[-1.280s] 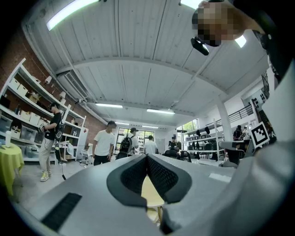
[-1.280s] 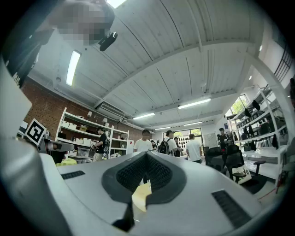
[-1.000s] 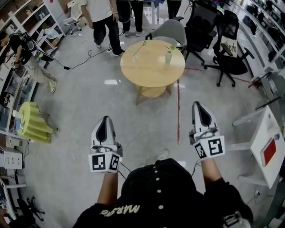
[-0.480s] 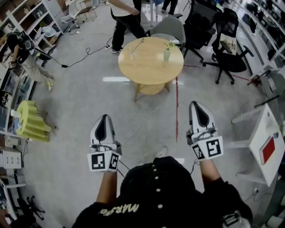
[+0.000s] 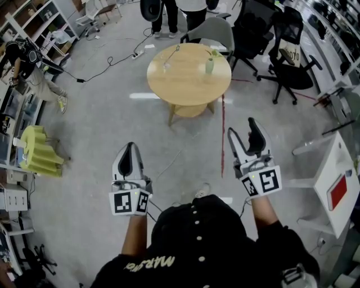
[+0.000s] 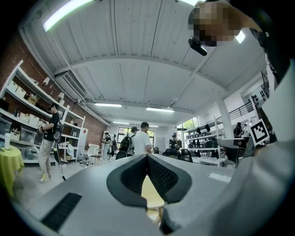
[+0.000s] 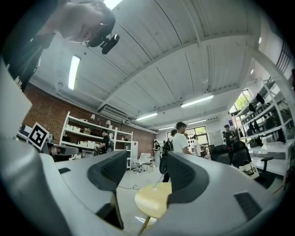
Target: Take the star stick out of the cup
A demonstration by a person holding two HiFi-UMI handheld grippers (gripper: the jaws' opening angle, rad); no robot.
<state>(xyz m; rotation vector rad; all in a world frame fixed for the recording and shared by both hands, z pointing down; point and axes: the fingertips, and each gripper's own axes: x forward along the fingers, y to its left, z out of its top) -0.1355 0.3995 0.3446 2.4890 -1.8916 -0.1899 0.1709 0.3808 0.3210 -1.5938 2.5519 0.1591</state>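
Left gripper (image 5: 130, 149) is clenched; pads meet at the tip, nothing in them; its own view shows the same, with a sliver of tabletop under the pads. Right gripper (image 5: 242, 128) is released; its jaws have just been opening and now stand wide apart with nothing between them; through the gap in its view I see the table edge ahead and people beyond it.

I hold both grippers over bare floor, left one lower in the head view, right one just beside a red line (image 5: 224, 132) on the floor; both are well apart from the round table (image 5: 188, 87).

On the table, near its left edge, a thin stick (image 5: 173, 56) slants up out of a small clear cup (image 5: 165, 67); the tip is too small for me to read as a star. Near the right edge stands a green bottle (image 5: 209, 66) with something pale at its top; it is apart from the cup.

A grey chair (image 5: 212, 38) is just behind the table; black office chairs (image 5: 292, 59) are to the right; a yellow stool (image 5: 38, 152) is far left; people (image 5: 188, 7) stand at the far side.
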